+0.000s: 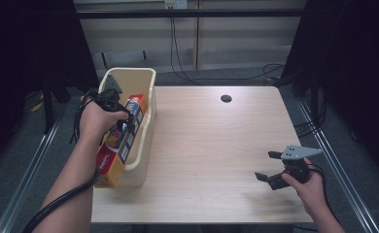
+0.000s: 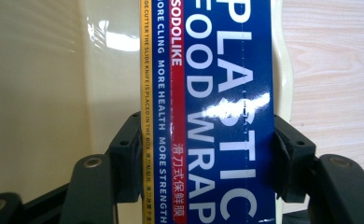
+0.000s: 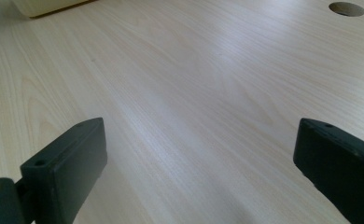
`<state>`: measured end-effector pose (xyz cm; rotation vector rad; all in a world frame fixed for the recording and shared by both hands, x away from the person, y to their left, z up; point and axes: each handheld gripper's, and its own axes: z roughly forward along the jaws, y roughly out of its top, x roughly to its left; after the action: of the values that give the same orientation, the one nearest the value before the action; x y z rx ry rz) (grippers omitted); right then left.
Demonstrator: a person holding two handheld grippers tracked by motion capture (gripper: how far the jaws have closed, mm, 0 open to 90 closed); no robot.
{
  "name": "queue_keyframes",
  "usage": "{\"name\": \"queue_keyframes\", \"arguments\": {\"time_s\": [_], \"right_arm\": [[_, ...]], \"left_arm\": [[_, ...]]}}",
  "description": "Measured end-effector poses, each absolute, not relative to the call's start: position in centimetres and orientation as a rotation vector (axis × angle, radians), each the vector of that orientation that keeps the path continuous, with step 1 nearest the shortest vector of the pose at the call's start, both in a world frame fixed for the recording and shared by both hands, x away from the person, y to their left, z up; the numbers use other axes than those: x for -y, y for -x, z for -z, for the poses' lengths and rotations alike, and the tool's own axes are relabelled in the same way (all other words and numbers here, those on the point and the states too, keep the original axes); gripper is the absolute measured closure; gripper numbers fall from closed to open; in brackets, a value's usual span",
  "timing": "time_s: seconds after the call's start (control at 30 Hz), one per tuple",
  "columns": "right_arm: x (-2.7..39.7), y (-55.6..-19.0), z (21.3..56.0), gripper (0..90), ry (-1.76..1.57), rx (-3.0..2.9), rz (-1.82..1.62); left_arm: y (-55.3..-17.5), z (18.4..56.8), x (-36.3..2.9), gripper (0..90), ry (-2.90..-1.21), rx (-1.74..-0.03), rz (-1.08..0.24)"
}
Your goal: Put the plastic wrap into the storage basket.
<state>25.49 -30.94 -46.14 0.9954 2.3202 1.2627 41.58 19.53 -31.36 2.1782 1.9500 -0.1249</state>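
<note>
Wooden table [image 1: 212,145], round hole [image 1: 226,98], floor cables [image 1: 187,75]

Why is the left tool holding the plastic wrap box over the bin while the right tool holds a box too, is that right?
Not quite. The right tool holds nothing: the right gripper view shows its jaws wide apart over the bare table. The left tool does grip the plastic wrap box at the bin.

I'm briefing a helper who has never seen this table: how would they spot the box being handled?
Find the cream plastic bin at the wooden table's left edge. Leaning in it is a long plastic food wrap box, clamped by the left hand-held gripper. Its blue face, with big white lettering and a yellow edge, sets it apart.
</note>
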Motion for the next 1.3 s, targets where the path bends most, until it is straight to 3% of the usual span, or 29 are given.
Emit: {"name": "queue_keyframes", "arguments": {"time_s": [1.3], "right_arm": [[30.7, -25.6, 46.5, 2.7, -0.992, -2.338, -1.234]], "left_arm": [[-42.4, 34.4, -20.4, 38.5, -2.124, -2.004, 0.216]]}}
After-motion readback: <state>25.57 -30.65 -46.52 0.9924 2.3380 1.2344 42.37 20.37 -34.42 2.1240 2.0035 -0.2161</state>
